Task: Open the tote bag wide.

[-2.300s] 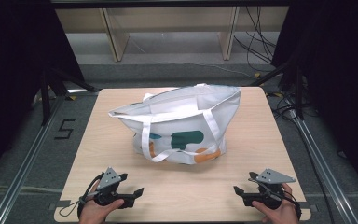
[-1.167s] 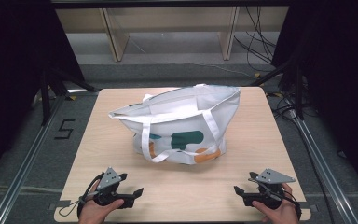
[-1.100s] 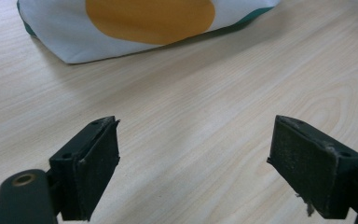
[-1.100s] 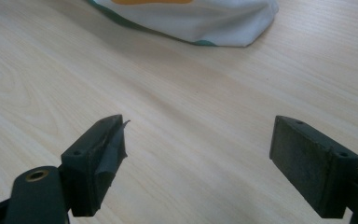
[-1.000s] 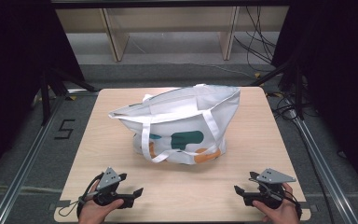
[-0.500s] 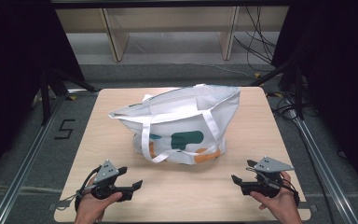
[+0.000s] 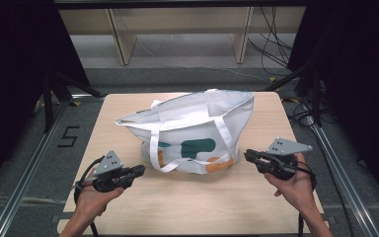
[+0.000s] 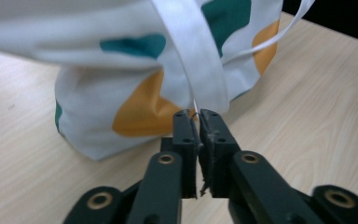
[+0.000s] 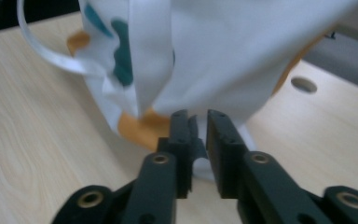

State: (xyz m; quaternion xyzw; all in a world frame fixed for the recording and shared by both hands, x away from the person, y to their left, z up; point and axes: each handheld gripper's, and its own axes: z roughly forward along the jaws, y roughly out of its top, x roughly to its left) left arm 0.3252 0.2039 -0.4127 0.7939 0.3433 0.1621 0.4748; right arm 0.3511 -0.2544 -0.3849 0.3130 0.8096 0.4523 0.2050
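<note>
White tote bag (image 7: pixel 197 131) with teal and orange patches sits mid-table (image 7: pixel 187 207), mouth open, near handle (image 7: pixel 160 158) drooping down its front. Both grippers were parked at the near edge a moment ago; now lifted and moved in to flank the bag. Left gripper (image 7: pixel 139 171) jaws pressed together, just short of the handle; right gripper (image 7: pixel 249 156) jaws nearly together, holding nothing. Likely an approach starting.
</note>
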